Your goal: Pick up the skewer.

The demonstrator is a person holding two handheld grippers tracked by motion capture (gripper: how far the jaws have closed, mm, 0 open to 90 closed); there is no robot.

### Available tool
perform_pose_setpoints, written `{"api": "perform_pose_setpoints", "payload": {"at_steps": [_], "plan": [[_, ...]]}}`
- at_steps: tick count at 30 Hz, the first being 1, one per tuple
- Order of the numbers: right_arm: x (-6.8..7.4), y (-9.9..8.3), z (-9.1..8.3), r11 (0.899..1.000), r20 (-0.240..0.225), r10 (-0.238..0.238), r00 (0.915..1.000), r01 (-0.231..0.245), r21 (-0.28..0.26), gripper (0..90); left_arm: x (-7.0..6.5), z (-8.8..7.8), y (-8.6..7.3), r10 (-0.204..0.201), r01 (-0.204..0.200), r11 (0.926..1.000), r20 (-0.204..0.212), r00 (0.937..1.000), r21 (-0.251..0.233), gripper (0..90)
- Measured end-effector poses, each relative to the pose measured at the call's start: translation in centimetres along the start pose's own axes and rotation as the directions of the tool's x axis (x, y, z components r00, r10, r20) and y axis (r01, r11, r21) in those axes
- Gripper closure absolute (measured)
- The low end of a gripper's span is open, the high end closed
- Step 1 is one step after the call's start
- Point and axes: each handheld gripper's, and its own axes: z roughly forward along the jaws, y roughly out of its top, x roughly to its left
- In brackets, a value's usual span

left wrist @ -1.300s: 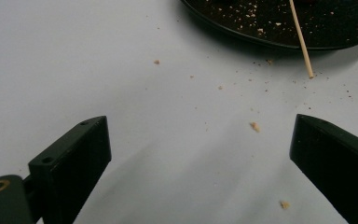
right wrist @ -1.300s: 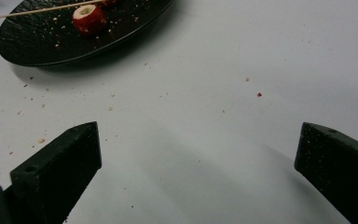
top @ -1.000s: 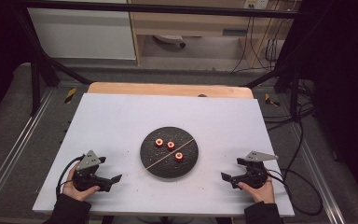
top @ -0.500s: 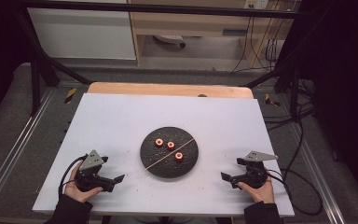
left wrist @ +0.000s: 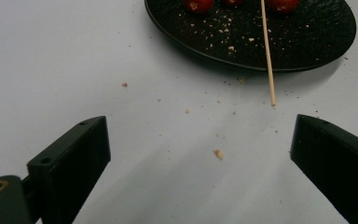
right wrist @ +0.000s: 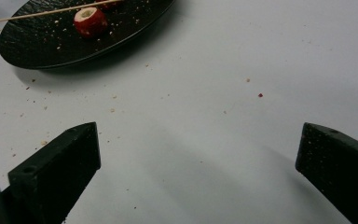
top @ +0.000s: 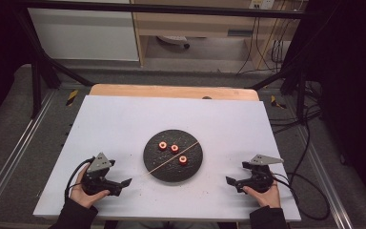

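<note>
left gripper point(top: 124, 182) jaws apart; right gripper point(top: 232, 182) jaws apart; skewer point(top: 171, 160) across plate point(top: 158, 167)

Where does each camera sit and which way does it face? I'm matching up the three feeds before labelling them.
High view: fixed above the person's side, looking forward and down on the white table; both hands, the left gripper and the right gripper enter from below.
Left gripper view: rides that gripper, low, looking along its open jaws toward the black plate and skewer.
Right gripper view: rides that gripper, low, looking along its open jaws toward the plate.
Shared: all views show plate, skewer and red fruit pieces.
</note>
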Motion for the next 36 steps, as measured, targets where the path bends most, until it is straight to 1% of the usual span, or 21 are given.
{"api": "perform_pose_setpoints", "payload": {"at_steps": [4,7,8,13,14,15,21,22,28,30,35,36], "plan": [[0.0,0.0,0.0,1.000,0.003,0.001,1.0000,-0.001,0.004,0.6,-0.3,0.1,0.7,0.009,-0.009,0.9999,-0.003,1.0000,0.004,4.9],[0.0,0.0,0.0,1.000,0.002,-0.001,1.0000,0.001,0.000,0.6,-0.5,0.2,1.1,0.015,-0.015,0.9998,0.002,0.9999,0.011,5.0],[0.0,0.0,0.0,1.000,0.003,-0.001,1.0000,0.001,0.001,0.6,-0.7,0.4,1.5,0.020,-0.020,0.9997,0.004,0.9998,0.016,5.1],[0.0,0.0,0.0,1.000,0.005,0.000,1.0000,0.000,0.006,0.6,-1.2,0.8,2.5,0.030,-0.030,0.9991,0.008,0.9995,0.029,5.1],[0.0,0.0,0.0,1.000,0.005,0.001,1.0000,-0.001,0.007,0.6,-1.2,0.8,2.5,0.030,-0.030,0.9991,0.008,0.9995,0.029,5.1],[0.0,0.0,0.0,1.000,0.005,0.001,1.0000,-0.001,0.007,0.6,-1.4,1.0,2.9,0.040,-0.040,0.9986,0.009,0.9992,0.034,5.2],[0.0,0.0,0.0,1.000,0.005,0.001,1.0000,-0.001,0.009,0.6,-1.9,1.6,3.9,0.051,-0.052,0.9977,0.018,0.9985,0.044,5.7],[0.0,0.0,0.0,1.000,0.005,0.000,1.0000,0.000,0.009,0.6,-2.1,1.8,4.3,0.060,-0.061,0.9969,0.017,0.9981,0.051,5.7],[0.0,0.0,0.0,1.000,0.002,0.002,1.0000,-0.002,0.011,0.6,-2.5,2.6,5.1,0.071,-0.072,0.9950,0.023,0.9972,0.068,6.5],[0.0,0.0,0.0,1.000,0.002,0.002,1.0000,-0.002,0.012,0.6,-2.7,3.1,5.6,0.079,-0.081,0.9935,0.029,0.9965,0.080,6.8],[0.0,0.0,0.0,1.000,0.002,0.002,1.0000,-0.002,0.011,0.6,-2.9,3.7,6.3,0.079,-0.082,0.9922,0.031,0.9964,0.094,7.8],[0.0,0.0,0.0,1.000,0.001,0.002,1.0000,-0.002,0.012,0.6,-3.1,4.0,6.6,0.082,-0.085,0.9911,0.028,0.9962,0.103,7.9]]}}
